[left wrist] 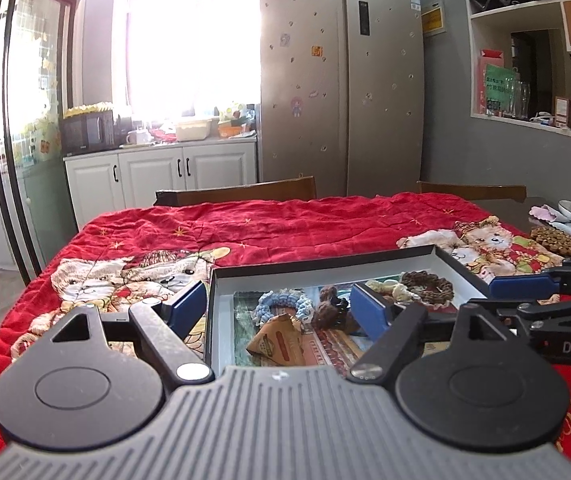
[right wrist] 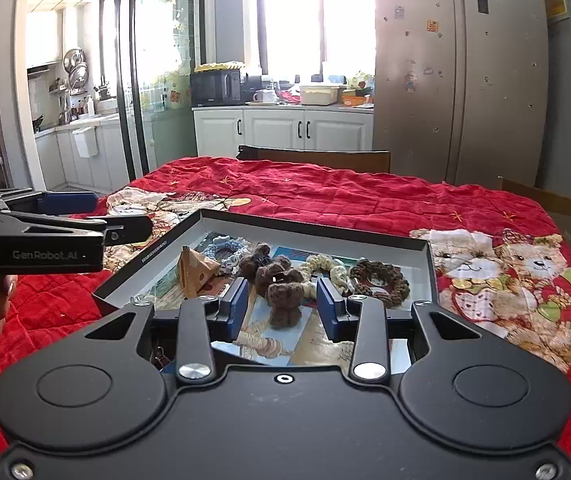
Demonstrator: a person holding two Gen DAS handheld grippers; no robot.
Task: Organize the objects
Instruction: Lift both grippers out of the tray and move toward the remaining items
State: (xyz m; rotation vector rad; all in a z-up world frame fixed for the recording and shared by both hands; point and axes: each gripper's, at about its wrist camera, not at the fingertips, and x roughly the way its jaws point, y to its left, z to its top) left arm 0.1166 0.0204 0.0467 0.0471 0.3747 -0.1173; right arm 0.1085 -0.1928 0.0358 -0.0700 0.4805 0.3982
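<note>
Both tongs stand apart, gripping nothing. The right tongs (right wrist: 281, 304) frame a brown scrunchie (right wrist: 284, 295) in the box (right wrist: 317, 230) on the red-covered tabletop (right wrist: 325, 192). The left tongs (left wrist: 275, 308) hover over the box's 9 o'clock wall; a blue scrunchie (left wrist: 285, 304) lies between their pads.

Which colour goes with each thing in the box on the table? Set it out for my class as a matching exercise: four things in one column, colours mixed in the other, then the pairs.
Things
1. ring beside the paper cone
2. ring at the box's right end
3. fuzzy clip
4. claw pads

Colours
A. dark blue
B. light blue
C. brown, fuzzy
D. dark brown, braided

Pairs: 1-B, 2-D, 3-C, 4-A
</note>
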